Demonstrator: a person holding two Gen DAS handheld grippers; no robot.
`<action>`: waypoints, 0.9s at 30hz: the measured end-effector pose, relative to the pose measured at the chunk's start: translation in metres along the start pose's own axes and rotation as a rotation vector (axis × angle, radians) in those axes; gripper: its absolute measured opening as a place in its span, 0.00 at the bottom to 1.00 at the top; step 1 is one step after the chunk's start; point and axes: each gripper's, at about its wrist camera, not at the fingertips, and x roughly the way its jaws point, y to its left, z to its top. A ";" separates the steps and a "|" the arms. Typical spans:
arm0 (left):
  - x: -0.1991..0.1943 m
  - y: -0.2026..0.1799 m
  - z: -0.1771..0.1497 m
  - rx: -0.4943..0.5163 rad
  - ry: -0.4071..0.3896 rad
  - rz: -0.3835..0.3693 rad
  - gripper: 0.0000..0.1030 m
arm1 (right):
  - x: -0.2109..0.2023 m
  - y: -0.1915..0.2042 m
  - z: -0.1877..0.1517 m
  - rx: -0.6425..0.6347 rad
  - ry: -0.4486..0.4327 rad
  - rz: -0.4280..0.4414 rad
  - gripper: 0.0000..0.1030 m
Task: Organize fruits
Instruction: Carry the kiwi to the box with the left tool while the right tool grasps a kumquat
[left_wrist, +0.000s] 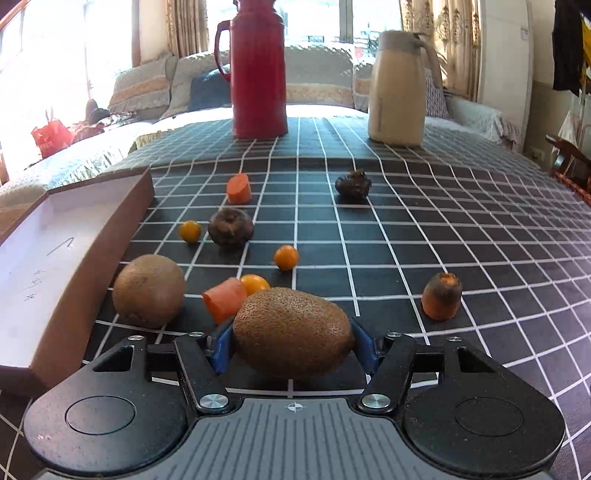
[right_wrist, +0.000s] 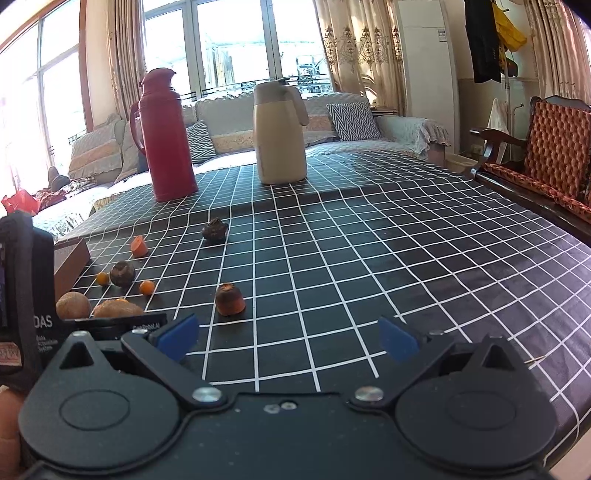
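- Left gripper (left_wrist: 291, 341): blue fingers (left_wrist: 221, 347) pinch a kiwi (left_wrist: 291, 343) at lower centre, just above the checked bench (left_wrist: 424, 236).
- Second kiwi (left_wrist: 149, 291) sits lower left, beside the cardboard box (left_wrist: 66, 266).
- Right gripper (right_wrist: 288, 338): fingers spread, holding nothing.

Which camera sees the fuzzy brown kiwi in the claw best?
The left wrist view: the fuzzy brown kiwi fills the middle, pinched between the left claw and its blue pads. The right wrist view shows only its top, small at the left edge, behind black gear.
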 end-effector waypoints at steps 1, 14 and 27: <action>-0.006 0.006 0.004 -0.003 -0.033 0.011 0.62 | 0.000 0.002 0.000 -0.007 0.001 0.007 0.99; -0.021 0.174 0.022 -0.194 -0.024 0.320 0.62 | 0.003 0.057 -0.009 -0.134 0.023 0.137 0.98; 0.011 0.222 0.000 -0.299 0.130 0.332 0.62 | 0.022 0.111 -0.030 -0.253 0.141 0.210 0.76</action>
